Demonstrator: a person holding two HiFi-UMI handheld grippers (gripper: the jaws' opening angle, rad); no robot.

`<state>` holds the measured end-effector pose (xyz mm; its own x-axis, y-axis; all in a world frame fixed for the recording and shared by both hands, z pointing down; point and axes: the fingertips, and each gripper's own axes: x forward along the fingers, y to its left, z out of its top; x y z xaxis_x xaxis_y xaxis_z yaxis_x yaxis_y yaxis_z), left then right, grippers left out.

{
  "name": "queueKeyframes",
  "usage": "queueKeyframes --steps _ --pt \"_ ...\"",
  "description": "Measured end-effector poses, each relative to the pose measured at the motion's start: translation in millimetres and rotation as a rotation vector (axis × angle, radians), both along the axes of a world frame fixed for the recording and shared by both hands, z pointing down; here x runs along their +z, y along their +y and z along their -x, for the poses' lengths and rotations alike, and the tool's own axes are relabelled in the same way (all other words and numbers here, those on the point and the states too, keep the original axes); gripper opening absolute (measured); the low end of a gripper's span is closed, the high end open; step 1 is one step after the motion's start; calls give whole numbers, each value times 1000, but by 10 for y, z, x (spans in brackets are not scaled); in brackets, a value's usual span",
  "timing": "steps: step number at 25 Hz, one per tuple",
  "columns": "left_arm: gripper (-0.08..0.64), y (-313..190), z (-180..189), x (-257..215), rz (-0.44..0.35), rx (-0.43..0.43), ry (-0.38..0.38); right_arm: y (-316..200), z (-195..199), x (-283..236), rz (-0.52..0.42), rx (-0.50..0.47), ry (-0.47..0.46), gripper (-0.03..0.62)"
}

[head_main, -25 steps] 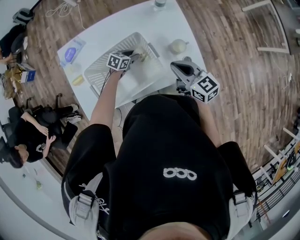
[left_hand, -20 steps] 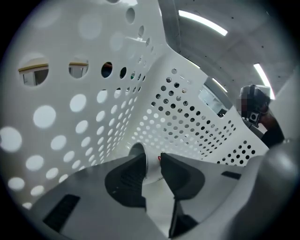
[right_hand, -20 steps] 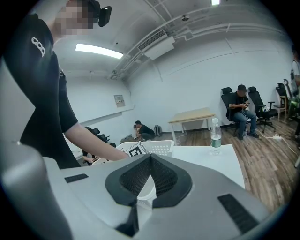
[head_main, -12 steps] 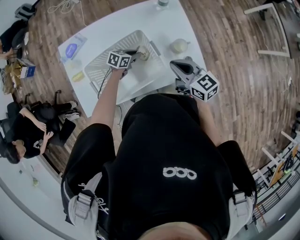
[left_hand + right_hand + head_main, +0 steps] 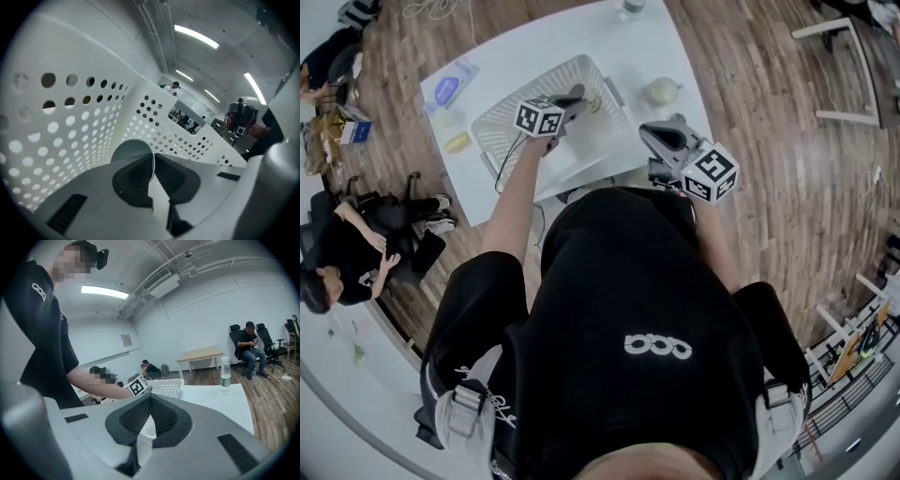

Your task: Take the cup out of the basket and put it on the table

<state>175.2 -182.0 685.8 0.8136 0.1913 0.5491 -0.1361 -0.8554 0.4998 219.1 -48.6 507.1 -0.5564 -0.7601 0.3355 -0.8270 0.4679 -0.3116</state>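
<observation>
A white perforated basket (image 5: 502,131) stands on the white table (image 5: 525,47). My left gripper (image 5: 579,97) reaches into it at its far right end, where a pale cup (image 5: 594,101) lies. In the left gripper view the cup (image 5: 129,151) lies on its side with its mouth toward me. Its thin rim runs between the jaws of the left gripper (image 5: 153,157), which are closing on it. My right gripper (image 5: 649,131) hovers over the table's near right edge, away from the basket. In the right gripper view, the right gripper (image 5: 149,397) is shut on nothing.
A second pale cup (image 5: 660,91) stands on the table right of the basket. A water bottle (image 5: 630,6) is at the far edge. A blue pack (image 5: 448,91) and a yellow item (image 5: 457,142) lie left of the basket. People sit around the room.
My left gripper has reached a little deeper into the basket, up to the cup. The right gripper has stayed where it was.
</observation>
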Motion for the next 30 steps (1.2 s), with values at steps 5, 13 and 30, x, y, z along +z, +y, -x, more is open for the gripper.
queueKeyframes --steps 5,13,30 --pt "21 2 87 -407 -67 -36 68 -27 -44 -55 -23 4 -2 25" --pt "20 68 428 -1313 -197 -135 229 -159 9 -128 -52 -17 -22 25" --pt "20 299 2254 -2459 -424 -461 405 -473 1460 -179 -99 -253 -55 25"
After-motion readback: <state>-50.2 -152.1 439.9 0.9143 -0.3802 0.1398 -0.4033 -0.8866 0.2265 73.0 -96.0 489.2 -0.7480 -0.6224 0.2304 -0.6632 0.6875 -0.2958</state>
